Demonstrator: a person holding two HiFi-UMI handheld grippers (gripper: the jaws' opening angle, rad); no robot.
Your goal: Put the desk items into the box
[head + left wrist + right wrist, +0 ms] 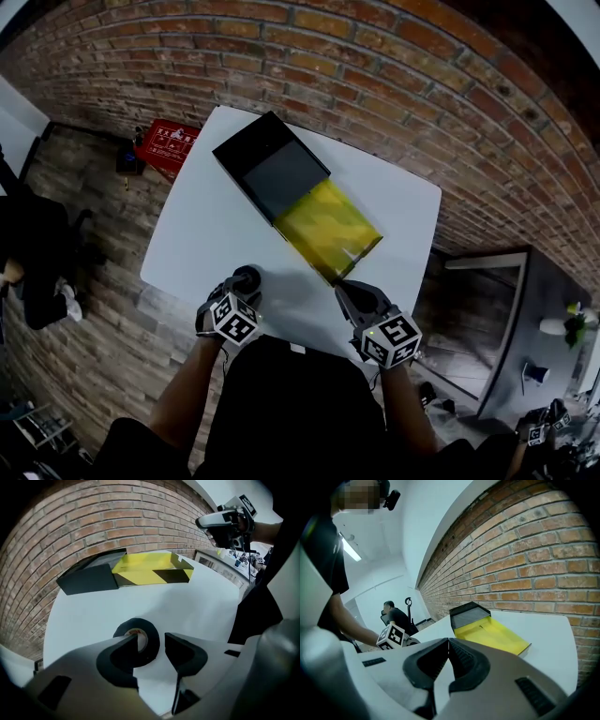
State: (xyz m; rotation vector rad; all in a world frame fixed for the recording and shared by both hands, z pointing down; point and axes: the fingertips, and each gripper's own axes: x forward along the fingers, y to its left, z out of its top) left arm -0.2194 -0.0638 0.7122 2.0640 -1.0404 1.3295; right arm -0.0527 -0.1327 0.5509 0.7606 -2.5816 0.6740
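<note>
Black tape roll [138, 623]: flat on white table [202, 246], lower centre of left gripper view, close to table's near edge. Left gripper [151, 640]: jaws released, spread either side of roll, no squeeze, gap visible at right-hand jaw. Right gripper [447, 645]: jaws clenched together, nothing between. Yellow box [330, 228]: open, centre of head view. Black lid [272, 169] touches its upper-left end.

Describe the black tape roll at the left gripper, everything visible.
The black tape roll is a glossy ring wound on a pale core with reddish print. It sits on the white table near the person's edge, well apart from the yellow-and-black box. The left gripper is open, and one jaw overlaps the roll. Contact is unclear.
</note>
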